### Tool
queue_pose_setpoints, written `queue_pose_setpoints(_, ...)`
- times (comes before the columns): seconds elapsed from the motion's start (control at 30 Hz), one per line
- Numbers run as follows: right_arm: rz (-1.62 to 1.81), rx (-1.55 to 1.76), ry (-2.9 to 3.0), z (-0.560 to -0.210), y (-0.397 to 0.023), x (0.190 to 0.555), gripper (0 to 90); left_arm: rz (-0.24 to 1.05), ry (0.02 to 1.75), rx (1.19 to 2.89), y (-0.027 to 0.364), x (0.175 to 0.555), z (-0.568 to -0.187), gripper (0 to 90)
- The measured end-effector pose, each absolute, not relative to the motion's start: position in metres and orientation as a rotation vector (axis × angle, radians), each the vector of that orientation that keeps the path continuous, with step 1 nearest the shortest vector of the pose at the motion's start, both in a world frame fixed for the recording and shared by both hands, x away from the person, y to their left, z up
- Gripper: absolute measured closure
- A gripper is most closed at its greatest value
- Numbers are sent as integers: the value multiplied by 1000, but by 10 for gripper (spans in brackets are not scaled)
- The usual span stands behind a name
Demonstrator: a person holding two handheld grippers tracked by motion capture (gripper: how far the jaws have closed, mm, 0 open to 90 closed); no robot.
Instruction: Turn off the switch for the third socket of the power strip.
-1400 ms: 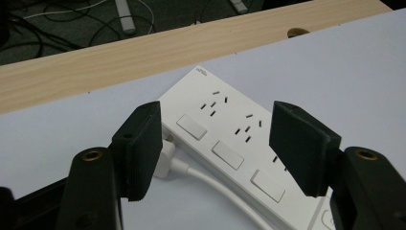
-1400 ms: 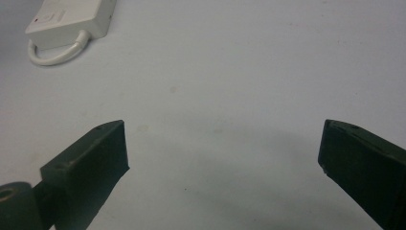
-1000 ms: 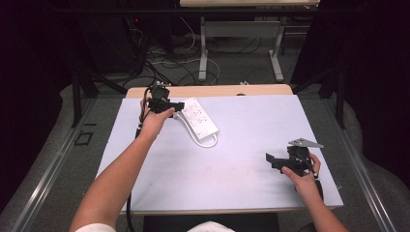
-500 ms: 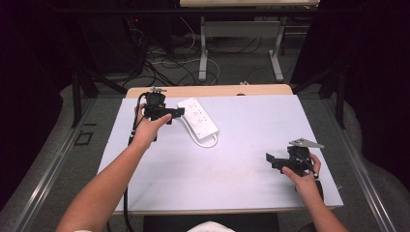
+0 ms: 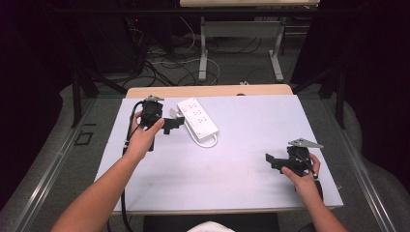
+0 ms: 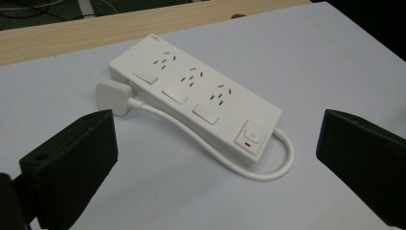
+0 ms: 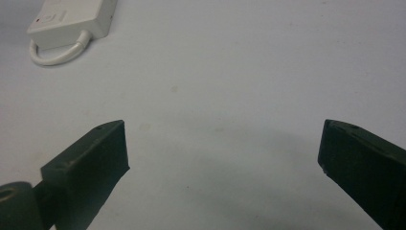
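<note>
A white power strip (image 5: 198, 118) with three sockets and a red-marked switch lies at the back left of the pale table (image 5: 251, 183). Its short cable (image 6: 268, 172) loops round to a white plug (image 6: 112, 91) beside it. My left gripper (image 5: 172, 124) is open just left of the strip, jaws pointing at it and not touching it. In the left gripper view the left gripper (image 6: 215, 136) has the strip (image 6: 201, 98) lying beyond its wide-apart jaws. My right gripper (image 5: 273, 162) is open at the near right, and the right gripper (image 7: 222, 143) has bare table between its jaws.
A wooden strip (image 5: 208, 91) runs along the table's far edge. Beyond it are metal desk legs (image 5: 204, 53) and floor cables (image 5: 164, 63). In the right gripper view the strip's switch end (image 7: 72, 19) sits far off at the upper left.
My left gripper has drawn back a little from the strip's far-left end towards the person. The right gripper has not moved.
</note>
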State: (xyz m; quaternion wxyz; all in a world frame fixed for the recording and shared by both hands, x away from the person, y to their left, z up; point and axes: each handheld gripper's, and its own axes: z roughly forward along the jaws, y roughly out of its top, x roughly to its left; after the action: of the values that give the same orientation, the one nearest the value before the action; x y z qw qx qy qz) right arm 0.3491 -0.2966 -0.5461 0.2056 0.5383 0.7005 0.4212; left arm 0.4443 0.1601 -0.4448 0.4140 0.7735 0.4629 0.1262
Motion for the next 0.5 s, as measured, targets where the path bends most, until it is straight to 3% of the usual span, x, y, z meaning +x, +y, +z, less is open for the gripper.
queue_pose_setpoints(0.5, 1173, 1493, 1955, -546, -296, 349, 28, 346, 1117, 1971, 159, 407, -456, 8)
